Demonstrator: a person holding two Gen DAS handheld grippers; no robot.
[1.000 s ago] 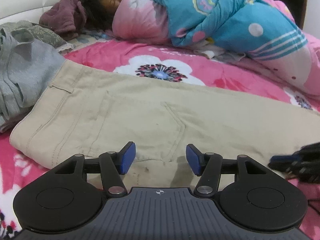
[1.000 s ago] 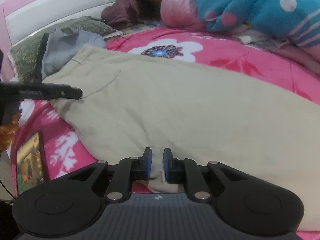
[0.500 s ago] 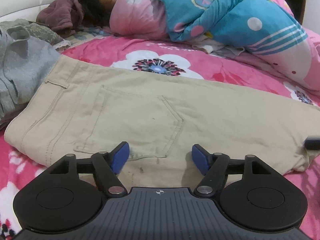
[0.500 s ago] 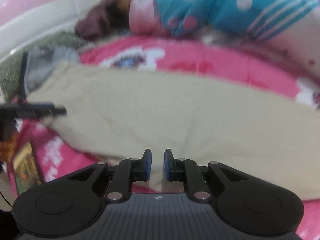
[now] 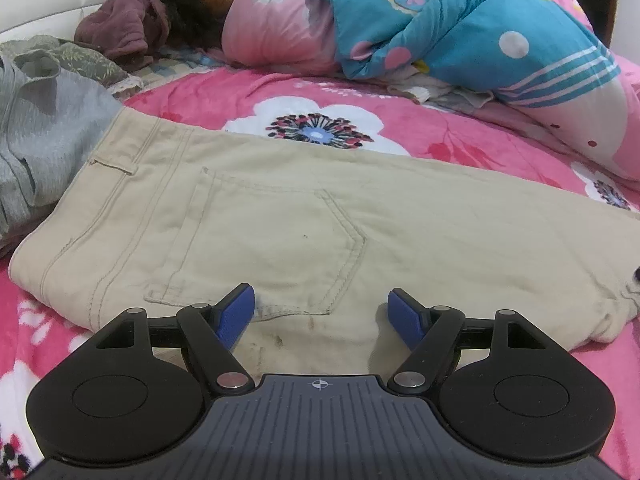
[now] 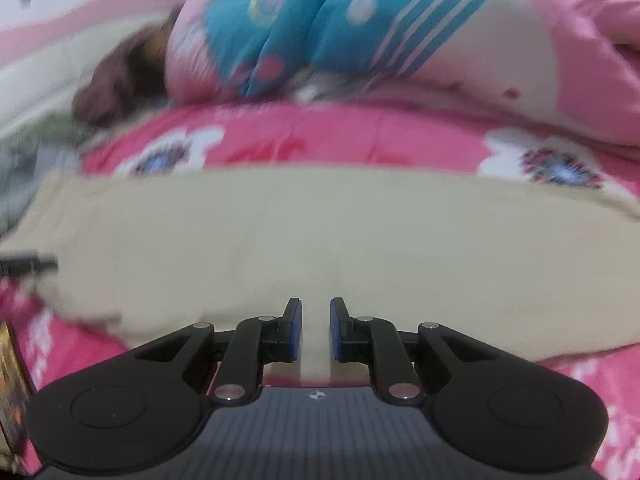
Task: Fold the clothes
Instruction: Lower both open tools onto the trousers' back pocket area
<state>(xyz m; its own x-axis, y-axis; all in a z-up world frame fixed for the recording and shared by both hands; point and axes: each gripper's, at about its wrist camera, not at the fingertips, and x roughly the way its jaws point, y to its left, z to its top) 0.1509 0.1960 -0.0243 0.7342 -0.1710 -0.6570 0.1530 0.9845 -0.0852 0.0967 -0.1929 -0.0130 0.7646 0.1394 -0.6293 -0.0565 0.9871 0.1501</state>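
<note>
With the trousers (image 5: 360,216) laid flat ahead, the left gripper (image 5: 320,312) is opening, empty, the right gripper (image 6: 315,330) narrowly parted, empty; next likely needs a hem grip.

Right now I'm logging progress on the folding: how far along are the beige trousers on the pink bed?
Done: the beige cotton trousers lie flat, lengthwise, on the pink flowered bedspread. In hand: nothing; the left gripper is opening over the seat, pocket up, nothing between its pads, and the right gripper stands narrowly open over the leg. Left: no crosswise fold shows, and the crumpled grey garment waits.
</note>
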